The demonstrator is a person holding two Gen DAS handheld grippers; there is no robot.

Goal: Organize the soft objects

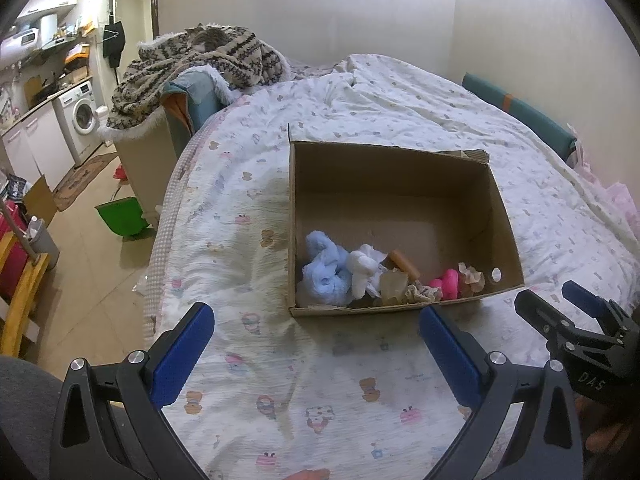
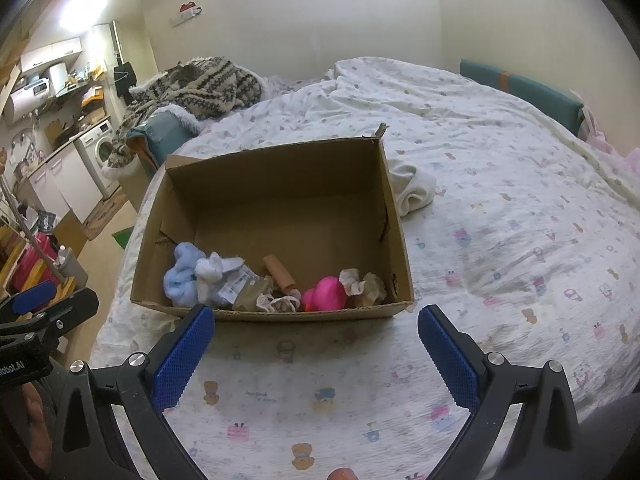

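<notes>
An open cardboard box [image 1: 396, 176] [image 2: 276, 184] sits on the bed. Along its near wall lie a light blue plush [image 1: 324, 270] [image 2: 181, 274], a white plush [image 1: 362, 270] [image 2: 210, 274], a pink rubber duck [image 1: 446, 280] [image 2: 325, 294], a cardboard tube [image 1: 405, 263] [image 2: 280, 270] and crumpled beige cloths [image 2: 364, 282]. A white rolled cloth [image 2: 412, 186] lies on the bed just right of the box. My left gripper [image 1: 316, 344] hangs open in front of the box, holding nothing. My right gripper [image 2: 316, 344] is open too, just short of the box's near edge.
The bed sheet [image 1: 280, 380] has a cartoon print. A patterned blanket [image 1: 192, 64] is heaped on a chair at the bed's far left. A green bin [image 1: 120, 214] stands on the floor, and a washing machine [image 1: 82, 114] by the kitchen counter. A teal headboard [image 2: 520, 88] is far right.
</notes>
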